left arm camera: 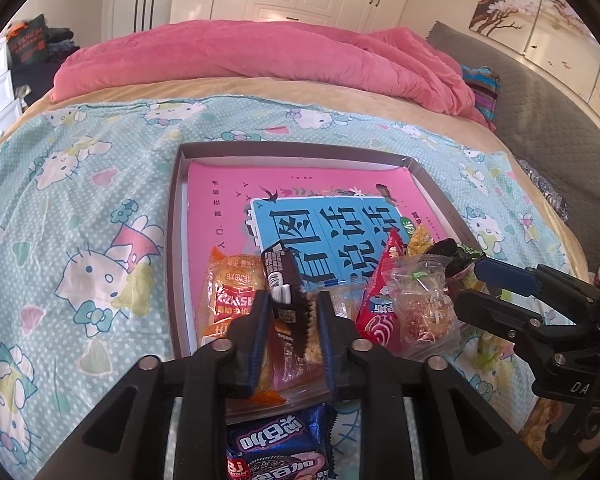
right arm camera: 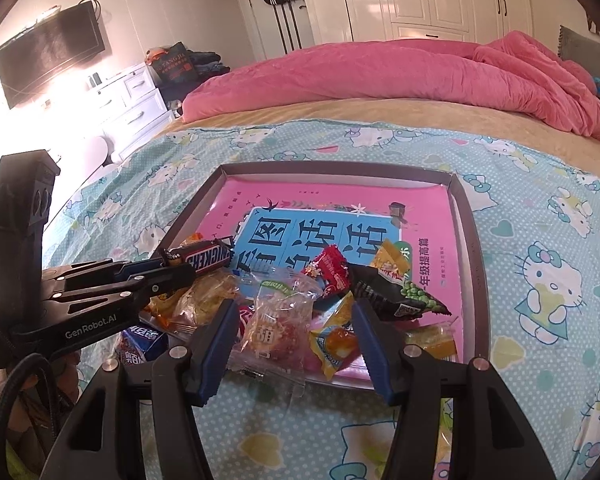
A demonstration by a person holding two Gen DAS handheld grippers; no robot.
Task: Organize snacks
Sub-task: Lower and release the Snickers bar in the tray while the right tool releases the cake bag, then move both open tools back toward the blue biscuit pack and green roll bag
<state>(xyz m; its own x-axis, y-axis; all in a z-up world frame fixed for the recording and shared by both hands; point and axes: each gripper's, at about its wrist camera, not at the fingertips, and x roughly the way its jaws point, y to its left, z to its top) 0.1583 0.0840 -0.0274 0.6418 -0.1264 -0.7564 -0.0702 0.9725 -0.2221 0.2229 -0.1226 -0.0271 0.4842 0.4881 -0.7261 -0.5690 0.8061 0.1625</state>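
A shallow grey box (left arm camera: 175, 240) (right arm camera: 476, 264) with a pink and blue printed bottom lies on the bed. Several snack packets are piled at its near end. My left gripper (left arm camera: 294, 312) (right arm camera: 180, 266) is shut on a Snickers bar (left arm camera: 286, 280) (right arm camera: 206, 258) and holds it just above the pile, over an orange cake packet (left arm camera: 230, 292). My right gripper (right arm camera: 294, 320) (left arm camera: 470, 280) is open, its fingers on either side of a clear-wrapped pastry (right arm camera: 278, 320) (left arm camera: 428, 304). A red packet (left arm camera: 380, 300), a green pea packet (right arm camera: 396, 296) and a yellow candy (right arm camera: 336, 344) lie nearby.
A blue cookie packet (left arm camera: 276, 444) (right arm camera: 142, 342) lies on the Hello Kitty sheet (left arm camera: 80, 220) outside the box's near edge. A pink quilt (left arm camera: 260, 56) is bunched at the far side of the bed. White drawers (right arm camera: 128, 108) stand left.
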